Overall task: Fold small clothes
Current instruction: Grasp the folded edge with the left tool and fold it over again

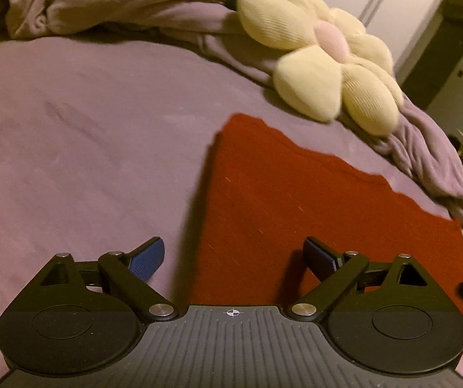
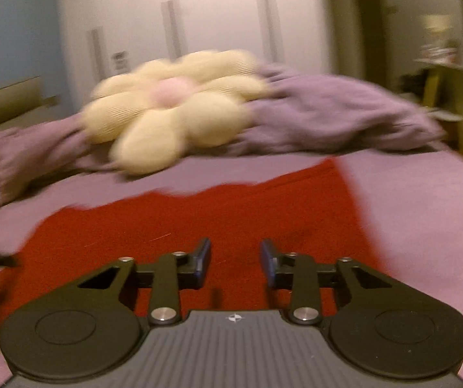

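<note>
Left wrist view: left tongs [image 1: 233,260] spread wide, blue pads apart, nothing held. Left pad sits over the purple bed [image 1: 69,148]; right pad over the red cloth [image 1: 296,210]. Cloth lies flat on the bed, filling centre to lower right of the frame, its far edge uneven. Cream flower pillow [image 1: 325,55] in upper right, resting on a bunched purple blanket [image 1: 102,3] that runs along the top and down the right side.

Right wrist view, blurred: right tongs [image 2: 235,263] parted moderately, gap clear, nothing gripped. Both pads over the red cloth [image 2: 199,220], which spans the middle of the frame. Pillow [image 2: 173,110] beyond it at upper centre; blanket [image 2: 328,113] to its right. Wardrobe [image 2: 199,16] behind.
</note>
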`<state>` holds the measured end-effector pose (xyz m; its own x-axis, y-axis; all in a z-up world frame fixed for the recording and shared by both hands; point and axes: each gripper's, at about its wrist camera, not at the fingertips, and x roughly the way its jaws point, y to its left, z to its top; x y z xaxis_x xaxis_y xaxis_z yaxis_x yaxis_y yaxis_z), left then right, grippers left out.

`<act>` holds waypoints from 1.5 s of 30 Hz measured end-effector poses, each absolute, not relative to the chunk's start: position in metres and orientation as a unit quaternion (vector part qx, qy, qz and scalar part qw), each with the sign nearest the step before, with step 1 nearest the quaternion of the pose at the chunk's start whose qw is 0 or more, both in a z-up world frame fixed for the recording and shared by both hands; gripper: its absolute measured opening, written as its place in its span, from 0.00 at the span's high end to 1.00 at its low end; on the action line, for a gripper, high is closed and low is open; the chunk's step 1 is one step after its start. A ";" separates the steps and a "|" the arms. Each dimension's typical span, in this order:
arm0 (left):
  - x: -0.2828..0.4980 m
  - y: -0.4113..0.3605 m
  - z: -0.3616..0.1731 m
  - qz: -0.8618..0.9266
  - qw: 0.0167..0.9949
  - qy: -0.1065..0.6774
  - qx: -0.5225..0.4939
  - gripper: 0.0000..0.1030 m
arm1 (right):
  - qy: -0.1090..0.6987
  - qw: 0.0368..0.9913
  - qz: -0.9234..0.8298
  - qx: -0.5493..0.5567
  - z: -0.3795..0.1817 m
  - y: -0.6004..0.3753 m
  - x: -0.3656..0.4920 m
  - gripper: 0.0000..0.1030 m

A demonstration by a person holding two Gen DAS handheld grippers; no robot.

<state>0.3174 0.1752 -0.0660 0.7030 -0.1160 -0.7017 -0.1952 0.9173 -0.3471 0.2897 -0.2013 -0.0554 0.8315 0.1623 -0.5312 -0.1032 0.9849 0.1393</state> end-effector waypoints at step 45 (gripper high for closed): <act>0.308 0.220 -0.106 -0.083 0.814 0.416 -0.396 0.61 | 0.339 0.933 0.105 -0.067 -0.091 -0.088 0.261 0.91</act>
<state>0.3076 0.2205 -0.1056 0.6397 -0.4647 -0.6123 -0.1939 0.6733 -0.7135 0.2610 -0.0883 -0.0910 0.7486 0.1502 -0.6458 -0.2412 0.9690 -0.0543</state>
